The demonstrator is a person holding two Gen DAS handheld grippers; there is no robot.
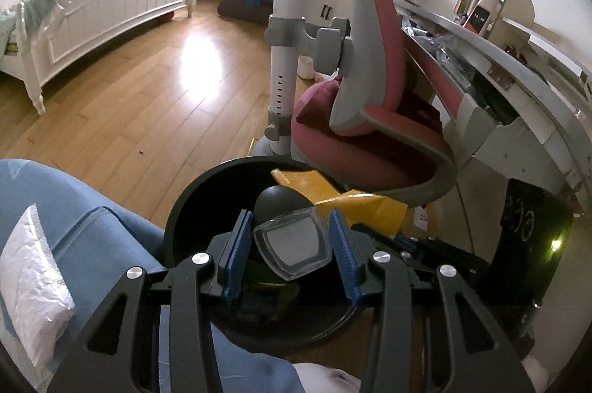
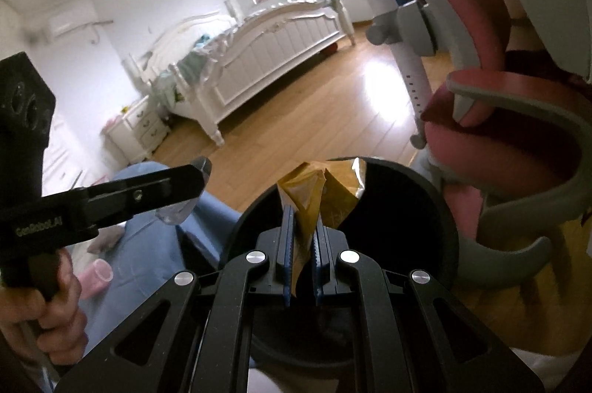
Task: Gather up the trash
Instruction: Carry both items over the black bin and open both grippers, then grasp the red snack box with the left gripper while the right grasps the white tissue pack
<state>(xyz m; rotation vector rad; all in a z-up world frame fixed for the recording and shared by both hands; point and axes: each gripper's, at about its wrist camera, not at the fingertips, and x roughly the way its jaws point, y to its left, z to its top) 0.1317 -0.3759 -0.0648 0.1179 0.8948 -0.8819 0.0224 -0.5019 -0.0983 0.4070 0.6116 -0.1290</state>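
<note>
Over the black round trash bin (image 1: 185, 219), the left gripper (image 1: 290, 245) held a clear plastic lid (image 1: 292, 247) between its blue pads, which touched it on both sides. At about 1 o'clock from it, the right gripper (image 2: 303, 245) was clamped on a crumpled yellow plastic wrapper (image 2: 314, 197) just above the bin's far rim.

The lid looked slick and was held at a tilt, so a loose squeeze could have let it slide out past the rim onto the wooden floor (image 1: 148, 78). The wrapper, light and springy, might have clung to a pad on release or hung over the rim instead of dropping in. The two grippers stood close together over one opening and could have knocked each other.

The pink desk chair (image 1: 370, 134) crowded the bin at 1 o'clock, with the cluttered worktop (image 1: 518, 60) beyond at 2. The person's blue-trousered leg (image 1: 92, 234) pressed in at 9 o'clock. The white bed (image 1: 92, 12) stood well apart at 10.
</note>
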